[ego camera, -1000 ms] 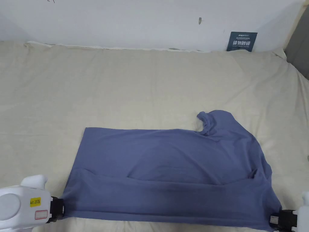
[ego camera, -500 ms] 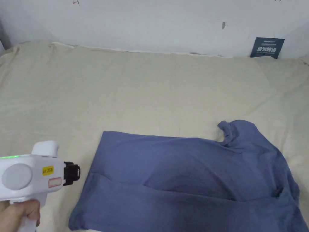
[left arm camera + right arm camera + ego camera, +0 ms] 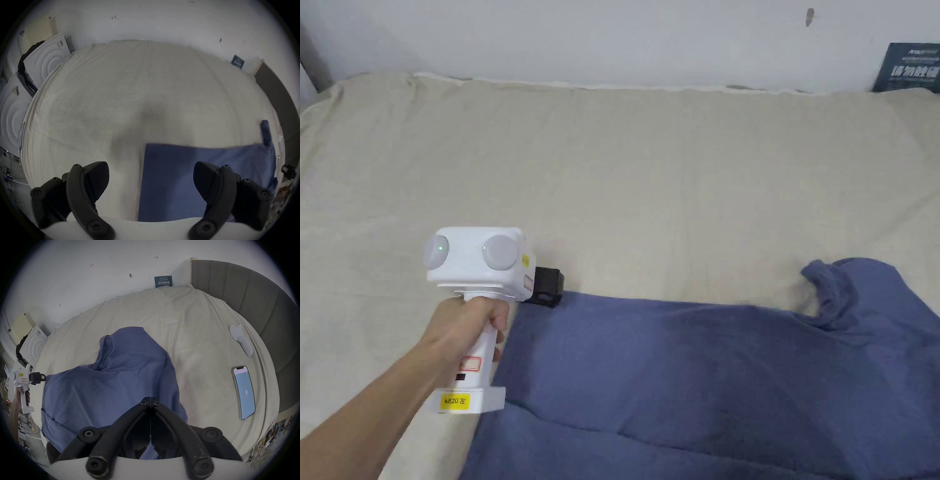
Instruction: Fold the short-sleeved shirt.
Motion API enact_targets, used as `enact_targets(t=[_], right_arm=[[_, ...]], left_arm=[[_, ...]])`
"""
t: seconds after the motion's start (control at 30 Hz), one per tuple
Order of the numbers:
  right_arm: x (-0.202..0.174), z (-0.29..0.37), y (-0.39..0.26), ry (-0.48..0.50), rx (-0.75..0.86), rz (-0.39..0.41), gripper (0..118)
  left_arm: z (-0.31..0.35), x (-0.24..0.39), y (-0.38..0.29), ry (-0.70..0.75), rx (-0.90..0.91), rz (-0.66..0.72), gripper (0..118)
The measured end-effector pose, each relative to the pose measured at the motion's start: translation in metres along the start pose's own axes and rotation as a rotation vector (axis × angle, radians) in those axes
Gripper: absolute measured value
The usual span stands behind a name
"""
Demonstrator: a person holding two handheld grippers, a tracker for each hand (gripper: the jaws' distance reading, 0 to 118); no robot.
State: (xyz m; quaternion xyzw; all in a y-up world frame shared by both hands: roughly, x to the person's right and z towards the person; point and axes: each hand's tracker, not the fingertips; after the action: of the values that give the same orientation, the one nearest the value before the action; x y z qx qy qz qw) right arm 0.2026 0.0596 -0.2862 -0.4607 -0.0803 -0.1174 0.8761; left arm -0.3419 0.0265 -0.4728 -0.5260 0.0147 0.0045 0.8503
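Observation:
A blue short-sleeved shirt [image 3: 706, 375] lies spread on the beige bed sheet [image 3: 644, 175], collar at the right and a fold line across its near part. A hand holds my left gripper [image 3: 547, 289] at the shirt's far left corner. In the left gripper view the left gripper [image 3: 151, 167] stands wide open, and that corner of the shirt [image 3: 178, 170] lies below the gap. From the right gripper view the left gripper [image 3: 38, 378] sits at the shirt's [image 3: 113, 378] left edge. My right gripper [image 3: 150, 400] is shut above the shirt's near right part; no cloth shows between its tips.
A phone [image 3: 244, 392] with a lit screen and a white handheld device [image 3: 241, 340] lie on the sheet's right side, near a grey padded headboard [image 3: 243, 296]. A dark sign [image 3: 912, 59] leans on the back wall. White appliances [image 3: 47, 60] stand past the bed's left end.
The left gripper let go of the shirt's near left corner, opened, and moved up to the far left corner. The head camera swung left, so the shirt appears shifted right.

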Motion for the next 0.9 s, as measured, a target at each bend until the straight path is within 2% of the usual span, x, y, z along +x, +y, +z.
enact_targets(t=[0.03, 0.13, 0.17, 0.2, 0.27, 0.43, 0.5, 0.53, 0.57, 0.6, 0.67, 0.8, 0.83, 0.9], right_arm=[[0.002, -0.004, 0.003, -0.015, -0.003, 0.008, 0], [0.01, -0.014, 0.013, -0.031, -0.008, 0.024, 0], [0.012, -0.017, 0.015, -0.037, -0.011, 0.027, 0], [0.014, -0.02, 0.018, -0.04, -0.013, 0.031, 0], [0.02, -0.026, 0.025, -0.057, -0.014, 0.035, 0], [0.029, -0.039, 0.054, -0.084, 0.003, 0.033, 0], [0.03, -0.048, 0.064, -0.09, -0.003, 0.037, 1], [0.031, -0.054, 0.072, -0.096, -0.023, 0.037, 19], [0.032, -0.062, 0.077, -0.077, -0.053, 0.033, 77], [0.033, -0.073, 0.079, -0.032, -0.117, 0.039, 115], [0.034, -0.08, 0.081, 0.001, -0.184, 0.05, 118], [0.031, -0.104, 0.087, -0.053, -0.198, 0.09, 118], [0.03, -0.112, 0.089, -0.054, -0.203, 0.099, 116], [0.033, -0.112, 0.095, -0.049, -0.17, 0.083, 99]], left_arm=[[-0.002, 0.002, -0.001, 0.022, -0.013, -0.011, 94], [-0.007, 0.001, 0.0, -0.013, 0.006, -0.018, 45], [-0.004, 0.001, -0.002, -0.043, 0.02, -0.01, 0], [-0.007, 0.0, 0.003, -0.022, 0.012, 0.004, 0], [-0.001, -0.003, 0.0, -0.068, 0.075, 0.032, 0], [-0.001, 0.002, 0.002, -0.022, 0.051, -0.004, 0], [0.002, 0.004, 0.001, -0.028, 0.045, 0.025, 0], [0.001, 0.004, 0.001, -0.038, 0.043, 0.043, 0], [0.001, 0.004, 0.001, -0.044, 0.04, 0.048, 0], [0.001, 0.003, 0.002, -0.043, 0.033, 0.045, 0], [-0.001, 0.006, 0.002, -0.033, 0.031, 0.041, 0], [-0.006, 0.007, 0.004, -0.029, 0.022, 0.033, 0], [-0.007, 0.007, 0.004, -0.029, 0.02, 0.036, 0], [-0.007, 0.008, 0.004, -0.029, 0.012, 0.037, 0]])
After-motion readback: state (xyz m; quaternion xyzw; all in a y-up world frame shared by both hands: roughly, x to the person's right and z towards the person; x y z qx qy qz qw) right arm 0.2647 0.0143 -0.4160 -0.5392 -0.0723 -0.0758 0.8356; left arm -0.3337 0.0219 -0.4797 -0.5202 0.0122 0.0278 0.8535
